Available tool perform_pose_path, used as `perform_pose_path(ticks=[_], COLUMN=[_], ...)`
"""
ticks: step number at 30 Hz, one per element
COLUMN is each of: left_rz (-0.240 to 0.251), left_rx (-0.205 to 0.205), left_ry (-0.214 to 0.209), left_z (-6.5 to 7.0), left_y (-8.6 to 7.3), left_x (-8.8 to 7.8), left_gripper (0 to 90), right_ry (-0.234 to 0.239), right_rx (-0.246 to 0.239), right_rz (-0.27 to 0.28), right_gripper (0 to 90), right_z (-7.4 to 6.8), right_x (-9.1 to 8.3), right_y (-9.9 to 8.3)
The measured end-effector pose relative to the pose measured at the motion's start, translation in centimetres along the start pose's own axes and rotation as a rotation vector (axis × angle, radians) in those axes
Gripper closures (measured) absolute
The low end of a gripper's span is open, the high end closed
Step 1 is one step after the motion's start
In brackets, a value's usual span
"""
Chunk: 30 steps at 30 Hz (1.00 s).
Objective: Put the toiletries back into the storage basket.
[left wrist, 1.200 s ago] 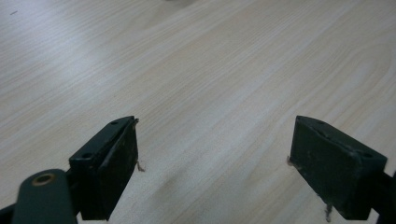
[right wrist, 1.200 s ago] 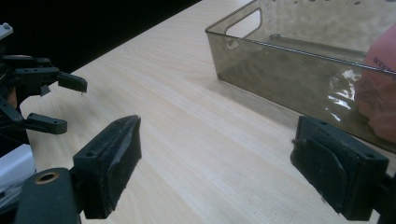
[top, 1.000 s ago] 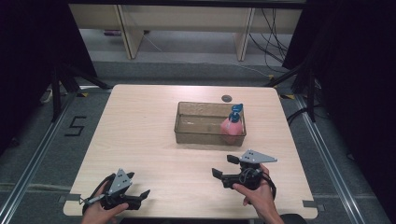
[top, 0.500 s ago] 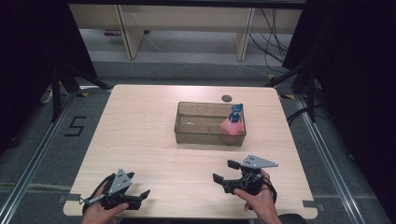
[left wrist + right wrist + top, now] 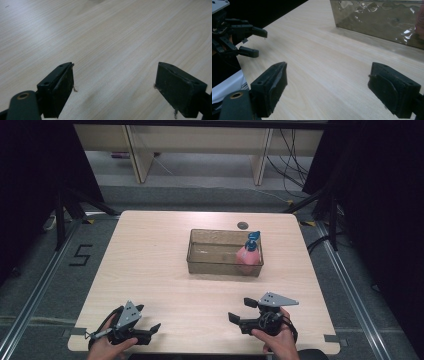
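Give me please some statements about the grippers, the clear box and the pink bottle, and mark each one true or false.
1. The pink bottle stands inside the clear box. True.
2. The left gripper is shut on the bottle. False: its jaws are open over bare table.
3. The right gripper is open and holds nothing. True.
4. The bottle has a red cap. False: the top is blue.
5. The box sits at the table's near edge. False: it sits toward the far side, beyond both grippers.

The desk [image 5: 150, 265] is showing pale, matt wood grain. The bin [image 5: 200, 265] is looking like glossy, clear smoky plastic, and the jaws are looking matt black, scuffed.
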State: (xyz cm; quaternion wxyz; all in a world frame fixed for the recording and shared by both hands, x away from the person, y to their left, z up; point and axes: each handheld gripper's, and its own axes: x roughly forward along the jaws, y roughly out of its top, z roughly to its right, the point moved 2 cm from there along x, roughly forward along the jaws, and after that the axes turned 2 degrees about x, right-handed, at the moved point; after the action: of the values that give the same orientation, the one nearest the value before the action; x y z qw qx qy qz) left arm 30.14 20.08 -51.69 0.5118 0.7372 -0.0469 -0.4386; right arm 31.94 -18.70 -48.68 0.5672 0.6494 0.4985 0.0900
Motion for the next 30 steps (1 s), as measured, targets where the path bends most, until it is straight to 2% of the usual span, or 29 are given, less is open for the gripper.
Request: perform_pose_path(ticks=[4, 5, 6, 8, 10, 12, 13, 14, 16, 17, 18, 20, 21, 24, 25, 26, 27, 28, 30], left_rz=[0.000, -0.001, -0.001, -0.001, -0.002, -0.002, -0.001, -0.001, -0.001, -0.001, -0.001, -0.001, 0.000, -0.001, -0.011, -0.006, -0.006, -0.005, -0.006], left_rx=[0.001, 0.001, 0.001, 0.002, 0.001, 0.001, 0.001, 0.001, 0.001, 0.002, 0.001, 0.001, 0.001, -0.001, 0.013, 0.006, 0.009, 0.005, 0.007], left_ry=[-0.001, 0.000, 0.000, -0.004, -0.005, -0.004, -0.004, -0.004, -0.004, -0.004, -0.004, -0.001, 0.000, 0.001, 0.005, 0.009, 0.009, 0.009, 0.009], left_z=[0.0, 0.0, 0.0, 0.0, 0.0, 0.0, 0.0, 0.0, 0.0, 0.0, 0.0, 0.0, 0.0, 0.0, -0.1, -0.1, -0.1, -0.1, -0.1], left_y=[0.0, 0.0, 0.0, 0.0, 0.0, 0.0, 0.0, 0.0, 0.0, 0.0, 0.0, 0.0, 0.0, 0.0, 0.0, 0.0, 0.0, 0.0, 0.0], left_x=[0.0, 0.0, 0.0, 0.0, 0.0, 0.0, 0.0, 0.0, 0.0, 0.0, 0.0, 0.0, 0.0, 0.0, -0.1, -0.1, -0.1, -0.1, -0.1], left_gripper=[15.0, 15.0, 14.9, 15.0, 15.0, 14.9, 15.0, 15.0, 15.0, 15.0, 15.0, 15.0, 14.9, 15.0, 15.0, 15.0, 14.9, 15.0, 15.0], right_ry=[-0.016, -0.015, -0.015, -0.028, -0.018, -0.006, -0.014, -0.012, -0.015, -0.009, -0.015, -0.012, -0.026, -0.014, -0.025, -0.015, -0.005, 0.000, -0.016], right_rx=[-0.007, 0.013, -0.014, 0.012, -0.021, 0.003, -0.011, 0.007, -0.007, 0.015, 0.018, -0.003, -0.031, -0.012, -0.049, -0.033, -0.038, -0.005, -0.046], right_rz=[-0.001, -0.006, -0.002, -0.022, -0.004, -0.006, -0.009, -0.004, -0.012, -0.017, -0.020, -0.029, -0.022, -0.044, -0.028, -0.039, -0.039, -0.051, -0.051], right_gripper=[15.9, 15.9, 15.9, 15.9, 15.9, 15.8, 15.8, 15.7, 15.6, 15.6, 15.6, 15.7, 15.6, 15.6, 15.6, 15.6, 15.6, 15.6, 15.6], right_z=[0.0, -0.2, 0.0, -0.2, -0.1, -0.3, -0.2, -0.3, -0.3, -0.4, -0.4, -0.4, -0.3, -0.7, -0.6, -0.7, -0.8, -1.1, -0.9], right_x=[-0.2, -0.2, -0.3, -0.4, -0.4, -0.6, -0.7, -0.6, -0.8, -0.8, -0.7, -0.9, -0.9, -0.9, -0.9, -0.8, -0.9, -1.0, -0.9], right_y=[-0.3, -0.3, -0.4, -0.5, -0.7, -0.8, -0.8, -0.9, -1.0, -1.1, -1.2, -1.2, -1.3, -1.5, -1.5, -1.5, -1.6, -1.7, -1.7])
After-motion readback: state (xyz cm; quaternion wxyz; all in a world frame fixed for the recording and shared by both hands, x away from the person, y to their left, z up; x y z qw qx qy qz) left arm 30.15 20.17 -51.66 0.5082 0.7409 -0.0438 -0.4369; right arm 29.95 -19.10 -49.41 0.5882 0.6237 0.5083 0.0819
